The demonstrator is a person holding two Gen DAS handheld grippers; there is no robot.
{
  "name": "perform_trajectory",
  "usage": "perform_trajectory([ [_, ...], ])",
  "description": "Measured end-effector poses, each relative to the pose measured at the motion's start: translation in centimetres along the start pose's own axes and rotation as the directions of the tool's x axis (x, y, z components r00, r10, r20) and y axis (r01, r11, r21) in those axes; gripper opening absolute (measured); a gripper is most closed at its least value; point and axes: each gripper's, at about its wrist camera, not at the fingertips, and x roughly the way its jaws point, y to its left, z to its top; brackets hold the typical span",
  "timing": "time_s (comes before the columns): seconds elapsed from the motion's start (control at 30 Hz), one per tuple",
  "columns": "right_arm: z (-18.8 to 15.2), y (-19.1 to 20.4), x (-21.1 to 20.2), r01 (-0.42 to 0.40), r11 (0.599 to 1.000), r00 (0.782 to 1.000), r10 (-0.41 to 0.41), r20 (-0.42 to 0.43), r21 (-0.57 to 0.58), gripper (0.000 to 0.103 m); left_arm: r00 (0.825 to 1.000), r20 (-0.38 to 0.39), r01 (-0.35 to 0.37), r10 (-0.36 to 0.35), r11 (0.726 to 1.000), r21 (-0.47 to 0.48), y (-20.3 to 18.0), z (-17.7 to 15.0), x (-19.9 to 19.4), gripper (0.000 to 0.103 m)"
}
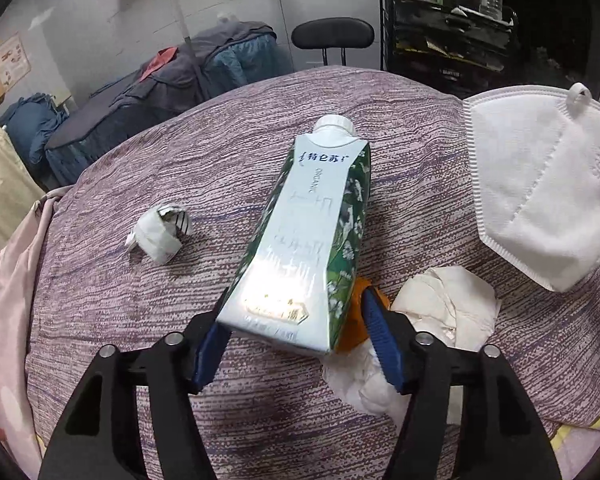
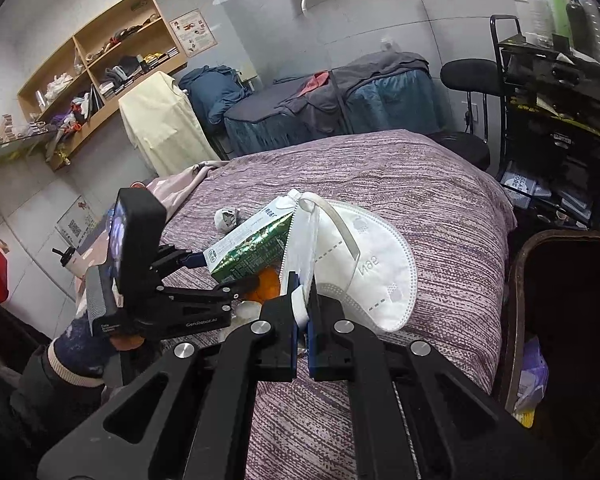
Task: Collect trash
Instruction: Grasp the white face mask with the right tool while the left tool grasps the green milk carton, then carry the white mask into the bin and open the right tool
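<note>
My left gripper (image 1: 292, 344) is wide open around the bottom of the milk carton (image 1: 308, 240), not squeezing yet. My right gripper (image 2: 302, 320) pinches the white mask (image 2: 364, 272). The shiny carton could slip out.

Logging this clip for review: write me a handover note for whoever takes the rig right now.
Left gripper: jaws open around the base of the milk carton, which lies on the purple bedspread; not clamped yet.
Right gripper: jaws shut on the white face mask, lifted off the bed.
On the bed: crumpled wrapper, tissues, an orange item beside the carton.
Dark bin stands to the right, with some trash inside.
Left: drop the mask in the bin, grasp the carton, collect the rest.
</note>
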Motion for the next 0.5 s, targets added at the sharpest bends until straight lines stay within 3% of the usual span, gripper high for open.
perform_trajectory([
  [0.17,-0.6,-0.6,-0.6,-0.001,1.0,1.0,0.001,0.002,0.023,0.004,0.997,-0.073,-0.033,0.037,0.998,0.053,-0.9,2.9,2.6,0.065],
  [0.27,-0.9,-0.8,-1.3,0.004,1.0,1.0,-0.004,0.008,0.022,0.004,0.996,-0.087,-0.023,0.027,0.999,0.047,-1.1,3.7,3.0,0.052],
  [0.5,-1.3,-2.7,-3.9,0.02,0.999,0.998,-0.023,0.056,0.041,0.004,0.996,0.077,0.048,-0.043,0.997,-0.063,-1.0,3.5,-2.3,0.049],
])
